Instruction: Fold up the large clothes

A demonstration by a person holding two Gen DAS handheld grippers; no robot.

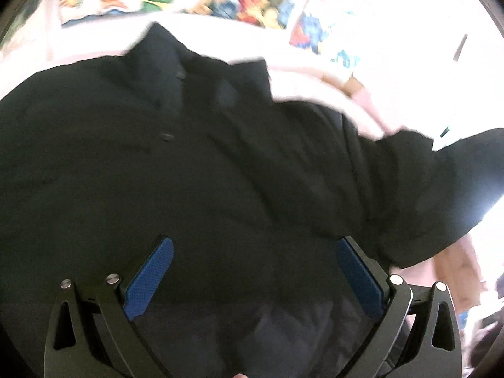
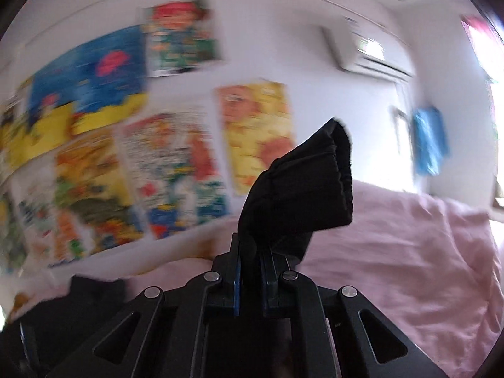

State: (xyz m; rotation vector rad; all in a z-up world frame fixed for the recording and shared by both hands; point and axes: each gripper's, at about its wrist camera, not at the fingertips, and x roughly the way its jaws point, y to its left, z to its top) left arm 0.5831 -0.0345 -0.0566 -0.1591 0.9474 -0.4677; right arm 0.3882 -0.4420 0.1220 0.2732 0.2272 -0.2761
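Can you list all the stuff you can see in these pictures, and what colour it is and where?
jacket: one, black, spread on the bed
cuff: one, black, sticking up from the right gripper
bed cover: one, pink, under the jacket
posters: several, many colours, on the wall; blurred
air conditioner: one, white, high on the wall
blue thing: one, hanging by the window; too blurred to name
left gripper: open above the jacket
right gripper: shut on the cuff
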